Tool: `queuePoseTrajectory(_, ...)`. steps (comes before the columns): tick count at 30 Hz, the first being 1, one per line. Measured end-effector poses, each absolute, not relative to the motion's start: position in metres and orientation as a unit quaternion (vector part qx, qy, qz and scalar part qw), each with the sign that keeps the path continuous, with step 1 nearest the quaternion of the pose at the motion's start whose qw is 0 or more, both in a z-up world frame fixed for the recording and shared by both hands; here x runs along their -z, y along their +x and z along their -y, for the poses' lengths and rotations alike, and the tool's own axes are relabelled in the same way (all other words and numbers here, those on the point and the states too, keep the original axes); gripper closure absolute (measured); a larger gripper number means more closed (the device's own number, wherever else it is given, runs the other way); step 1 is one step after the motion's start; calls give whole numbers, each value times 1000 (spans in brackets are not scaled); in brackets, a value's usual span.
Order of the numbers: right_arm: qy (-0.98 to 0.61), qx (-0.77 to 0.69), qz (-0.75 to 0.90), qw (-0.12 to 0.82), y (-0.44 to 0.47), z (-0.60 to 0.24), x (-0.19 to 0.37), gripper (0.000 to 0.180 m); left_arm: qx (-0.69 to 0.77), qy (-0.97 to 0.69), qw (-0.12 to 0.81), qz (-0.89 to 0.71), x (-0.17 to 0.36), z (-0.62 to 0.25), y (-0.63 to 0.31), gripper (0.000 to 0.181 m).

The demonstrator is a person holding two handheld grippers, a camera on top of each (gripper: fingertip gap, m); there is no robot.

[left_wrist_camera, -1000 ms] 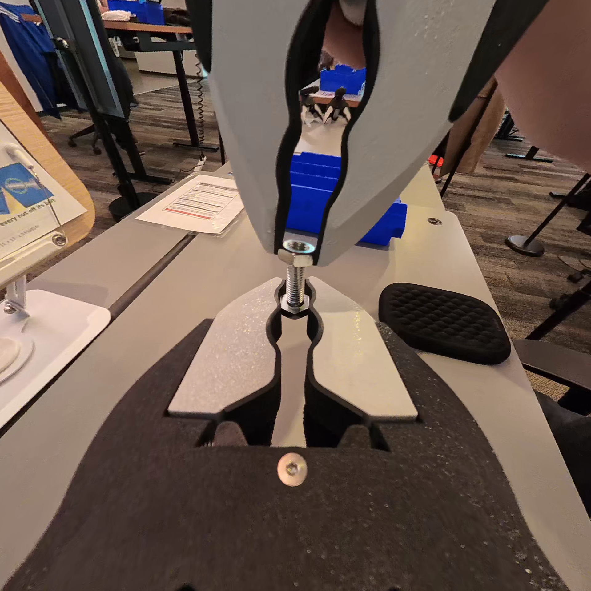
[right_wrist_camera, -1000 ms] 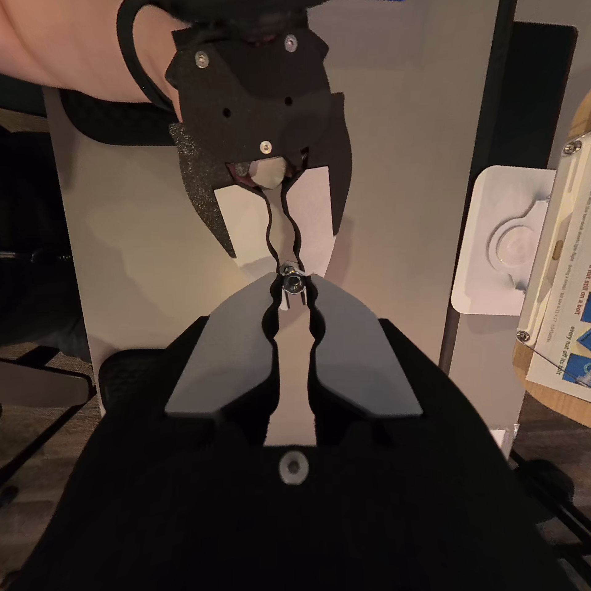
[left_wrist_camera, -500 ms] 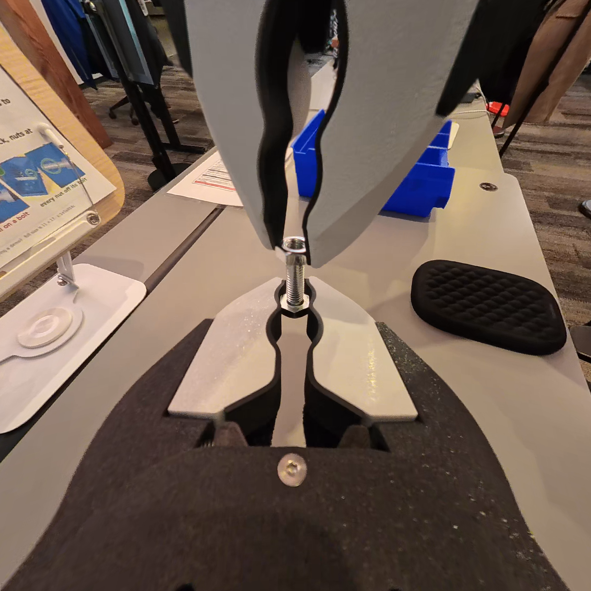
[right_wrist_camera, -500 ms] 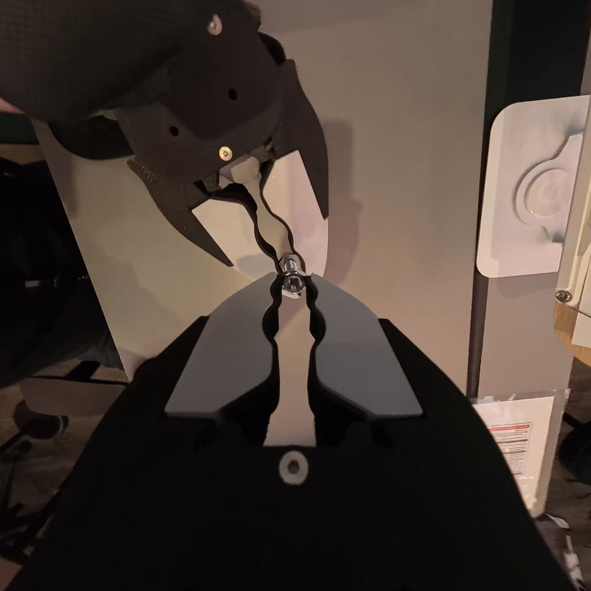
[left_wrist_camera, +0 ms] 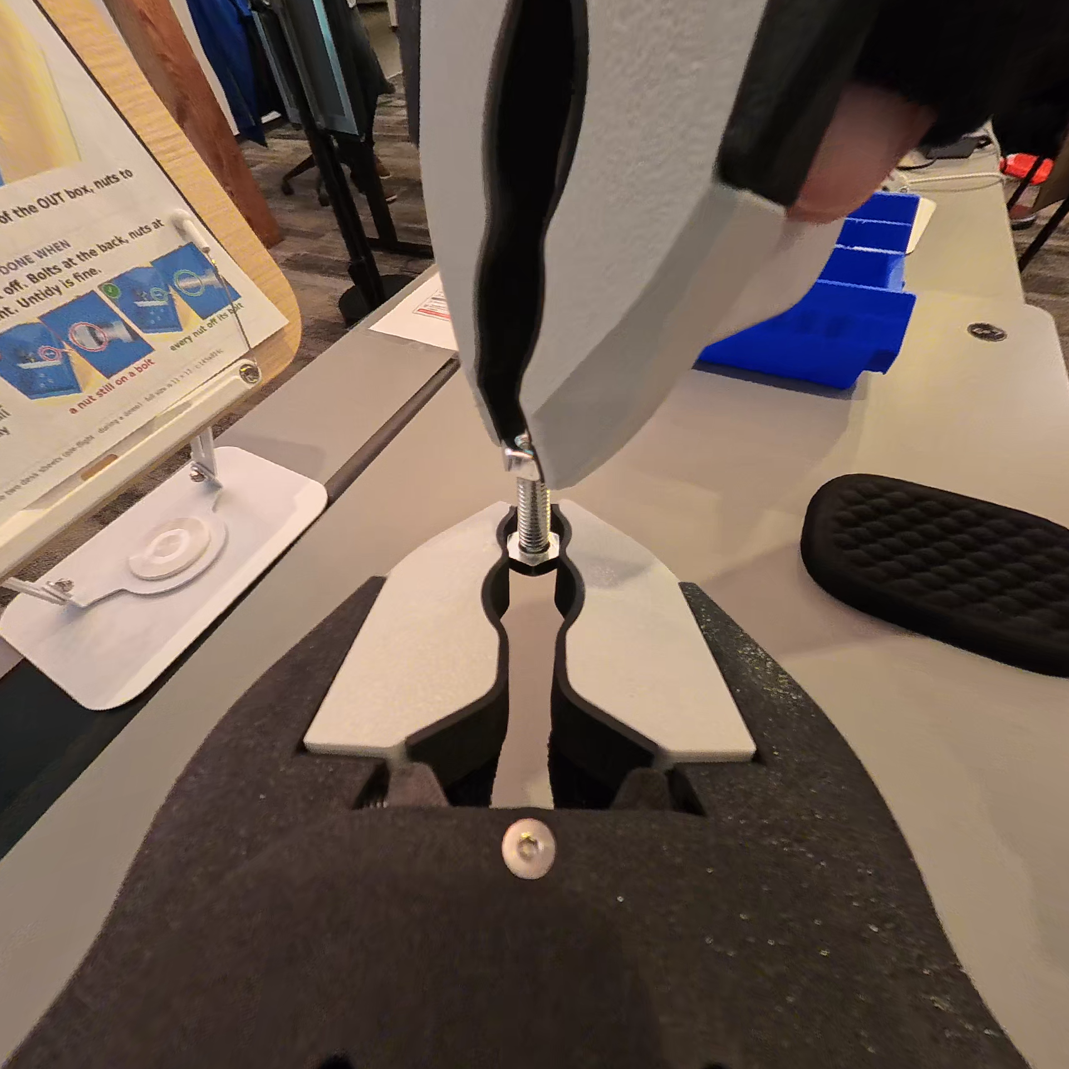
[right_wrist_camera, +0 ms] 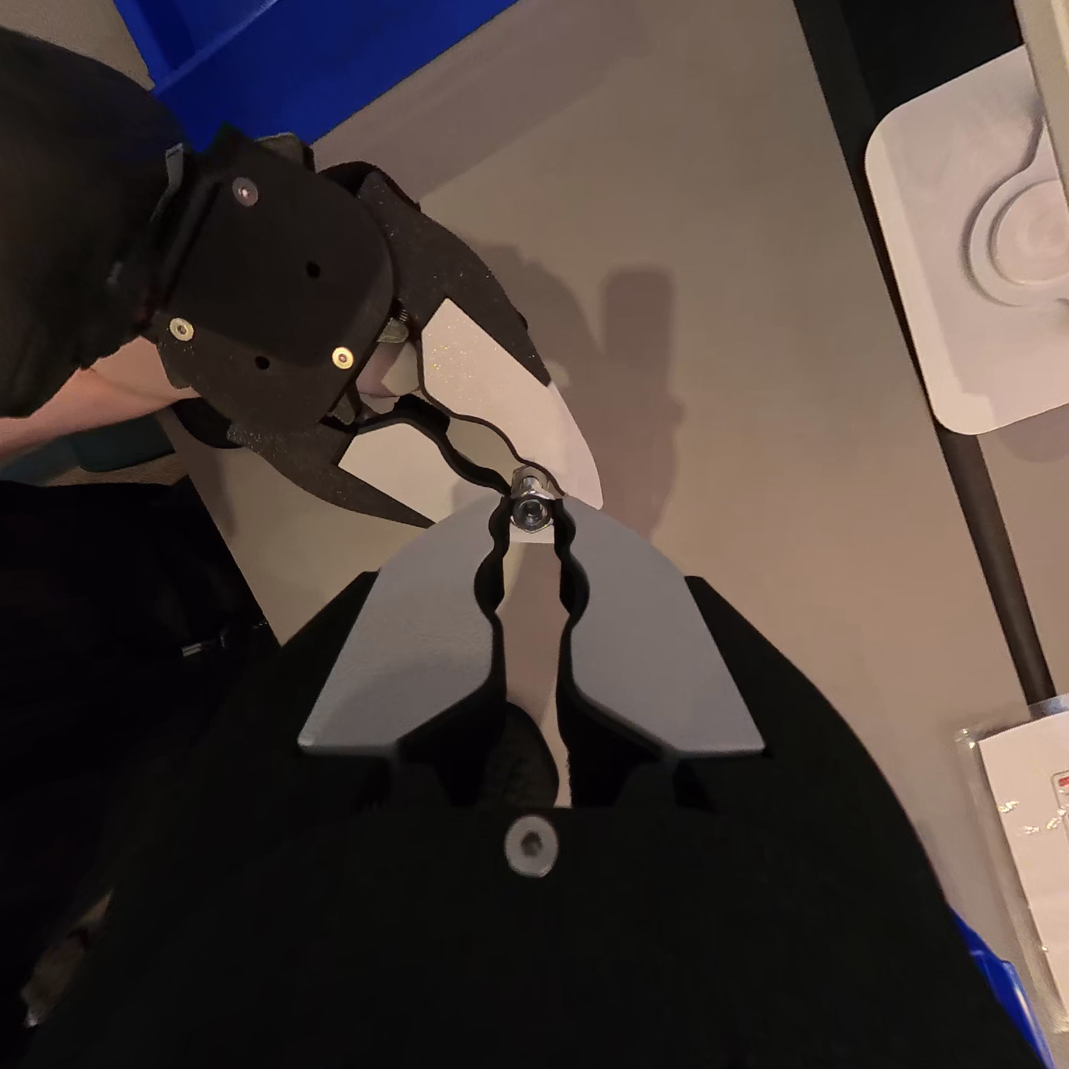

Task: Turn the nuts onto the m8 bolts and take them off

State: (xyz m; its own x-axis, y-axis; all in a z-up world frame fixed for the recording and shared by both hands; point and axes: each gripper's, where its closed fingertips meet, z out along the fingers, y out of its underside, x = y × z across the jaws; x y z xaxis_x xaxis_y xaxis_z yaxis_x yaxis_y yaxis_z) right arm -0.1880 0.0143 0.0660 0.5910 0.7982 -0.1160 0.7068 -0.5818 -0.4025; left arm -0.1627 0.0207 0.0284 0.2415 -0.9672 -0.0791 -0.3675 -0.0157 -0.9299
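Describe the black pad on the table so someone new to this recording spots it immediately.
Start in the left wrist view at the grey table. Right of the left gripper lies the black pad, flat and oval. Its quilted diamond texture sets it apart from the smooth blue bins behind it.

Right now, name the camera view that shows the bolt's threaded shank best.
The left wrist view: the bolt stands side-on, its threads bare between the left gripper, shut on the nut, and the right gripper, shut on its head. The right wrist view looks down the bolt's axis, so only its head end shows.
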Motion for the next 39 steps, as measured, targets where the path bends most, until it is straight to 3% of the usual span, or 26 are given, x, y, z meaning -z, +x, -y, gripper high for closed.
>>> queuePoseTrajectory(39,-848,-113,488,171,-191,-12,-73,166,350,-624,464,-522,-35,-15,-162,170)
